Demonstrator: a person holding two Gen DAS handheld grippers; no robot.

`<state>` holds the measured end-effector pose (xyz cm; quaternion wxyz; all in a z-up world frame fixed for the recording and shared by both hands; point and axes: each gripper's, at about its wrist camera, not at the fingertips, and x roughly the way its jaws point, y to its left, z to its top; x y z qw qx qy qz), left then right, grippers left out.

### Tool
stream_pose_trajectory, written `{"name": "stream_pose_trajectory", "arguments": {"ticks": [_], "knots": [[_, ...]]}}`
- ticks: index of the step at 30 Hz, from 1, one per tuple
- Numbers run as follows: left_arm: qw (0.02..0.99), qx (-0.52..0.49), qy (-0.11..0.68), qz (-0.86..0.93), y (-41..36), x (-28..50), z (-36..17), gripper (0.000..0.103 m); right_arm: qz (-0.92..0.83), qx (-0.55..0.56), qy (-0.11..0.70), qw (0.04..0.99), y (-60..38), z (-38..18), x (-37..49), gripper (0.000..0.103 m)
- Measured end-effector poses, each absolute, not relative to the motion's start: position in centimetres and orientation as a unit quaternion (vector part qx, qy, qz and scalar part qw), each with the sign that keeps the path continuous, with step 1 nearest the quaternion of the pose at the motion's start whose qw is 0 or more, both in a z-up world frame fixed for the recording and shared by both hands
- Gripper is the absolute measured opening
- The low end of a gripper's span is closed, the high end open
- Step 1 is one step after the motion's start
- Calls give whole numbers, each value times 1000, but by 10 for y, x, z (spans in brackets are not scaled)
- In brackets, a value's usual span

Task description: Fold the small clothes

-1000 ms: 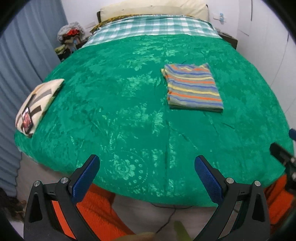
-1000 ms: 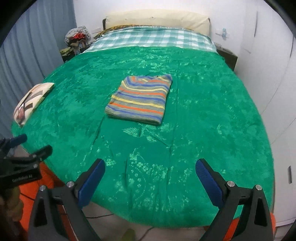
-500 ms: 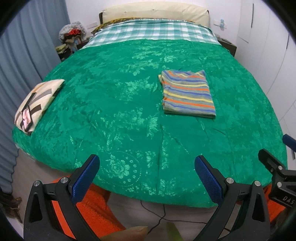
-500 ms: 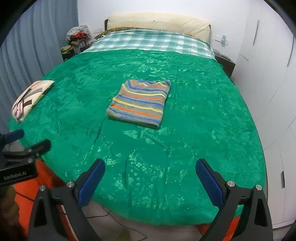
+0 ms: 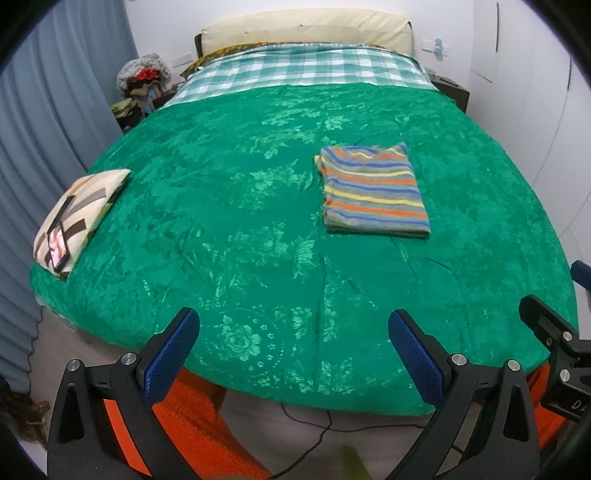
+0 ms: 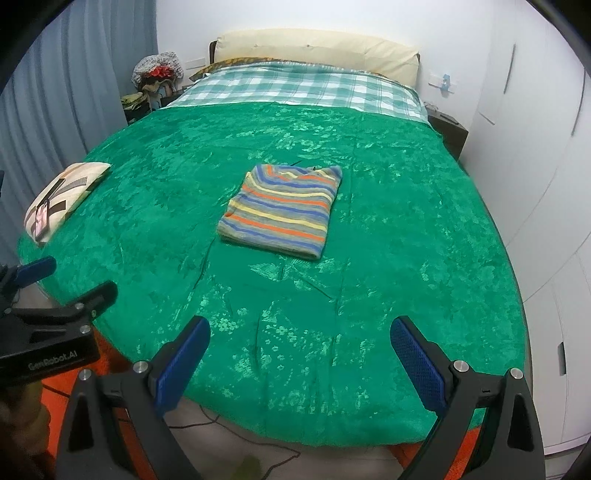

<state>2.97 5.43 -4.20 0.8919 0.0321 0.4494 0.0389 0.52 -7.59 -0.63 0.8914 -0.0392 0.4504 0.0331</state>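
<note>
A striped garment (image 5: 373, 190), folded into a neat rectangle, lies flat on the green bedspread (image 5: 240, 206); it also shows in the right wrist view (image 6: 282, 210). My left gripper (image 5: 293, 350) is open and empty, held off the foot of the bed, well short of the garment. My right gripper (image 6: 299, 354) is open and empty too, back past the foot edge. The right gripper shows at the right edge of the left wrist view (image 5: 554, 332), and the left gripper at the left edge of the right wrist view (image 6: 48, 310).
A patterned cushion (image 5: 79, 206) with a phone (image 5: 57, 243) on it lies at the bed's left edge. A checked sheet (image 5: 306, 74) and a pillow (image 5: 306, 29) are at the head. White wardrobe doors (image 6: 546, 166) stand right; a cable (image 5: 314, 435) runs on the floor.
Both grippers have drawn back and up from the bed, so the garment looks smaller and farther away. Both stay open. The garment has not moved.
</note>
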Motion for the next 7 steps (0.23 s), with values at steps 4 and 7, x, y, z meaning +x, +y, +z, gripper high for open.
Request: {"name": "stream_pose_trajectory", "arguments": {"ticks": [4,7], "knots": [[894,28,445,42,54,28,-42,102,30,-36,448,893,-77,-5,4,97],[896,41,441,46,51,27,-42,102,32,-32,446,894,-79,-4,3,97]]}}
